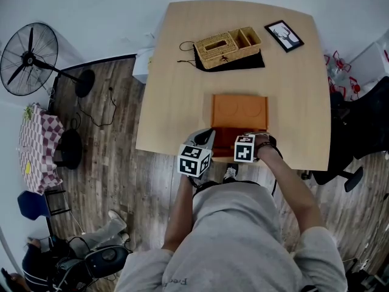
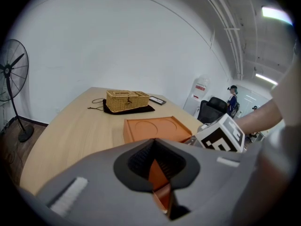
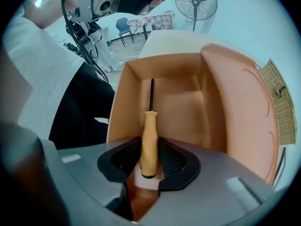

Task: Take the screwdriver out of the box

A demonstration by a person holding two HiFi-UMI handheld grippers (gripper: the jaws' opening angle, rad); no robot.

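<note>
An orange box (image 1: 239, 110) lies open near the table's front edge, its lid (image 3: 244, 112) folded back. The screwdriver (image 3: 149, 140) has an orange handle and a thin black shaft that points into the box's tray (image 3: 162, 66). My right gripper (image 3: 149, 163) is shut on the handle, over the tray's near end. My left gripper (image 2: 158, 169) is shut on a thin orange wall of the box (image 2: 160, 178), at the tray's left side. In the head view both grippers sit close together at the box's front, left gripper (image 1: 204, 140) beside the right one's marker cube (image 1: 245, 148).
A wicker basket (image 1: 228, 46) on a black cloth (image 1: 238, 63) and a small framed picture (image 1: 284, 35) stand at the table's far side. A floor fan (image 1: 27, 58) is to the left, an office chair (image 1: 357, 129) to the right. The table's front edge (image 1: 163, 149) is just below the box.
</note>
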